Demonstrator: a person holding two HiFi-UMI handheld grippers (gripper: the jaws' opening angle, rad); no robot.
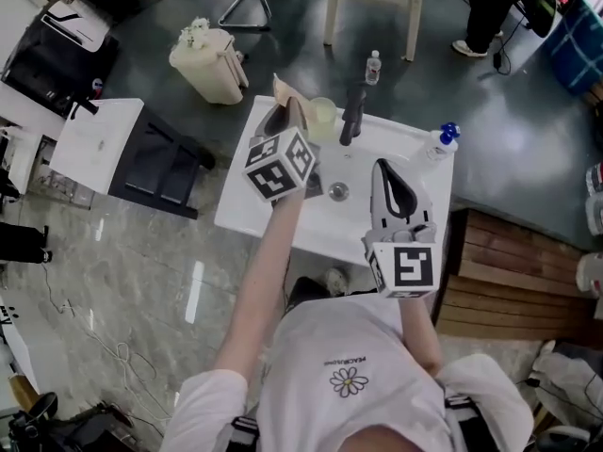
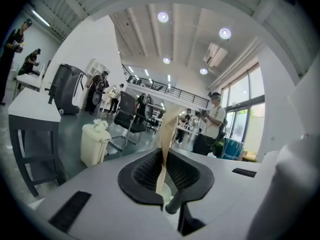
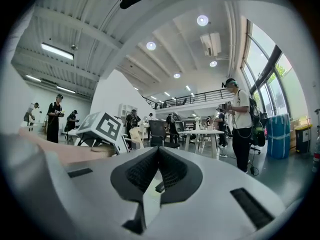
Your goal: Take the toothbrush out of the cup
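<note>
My left gripper (image 1: pixel 287 111) is shut on a beige toothbrush (image 1: pixel 282 89) and holds it above the back left of the white sink (image 1: pixel 400 149). In the left gripper view the toothbrush (image 2: pixel 168 126) stands upright between the dark pads (image 2: pixel 145 171), its upper end rising past the jaw tips of the left gripper (image 2: pixel 163 154). A pale green cup (image 1: pixel 323 118) stands just right of that gripper, beside the dark faucet (image 1: pixel 352 113). My right gripper (image 1: pixel 382 168) hovers over the sink's right half, shut with nothing in it (image 3: pixel 159 151).
A blue-capped bottle (image 1: pixel 443 139) stands at the sink's back right corner, and the drain (image 1: pixel 338 192) lies mid-basin. A cream waste bin (image 1: pixel 209 62) and a small water bottle (image 1: pixel 373 66) are on the floor behind. A wooden bench (image 1: pixel 509 281) is at the right. People stand farther back.
</note>
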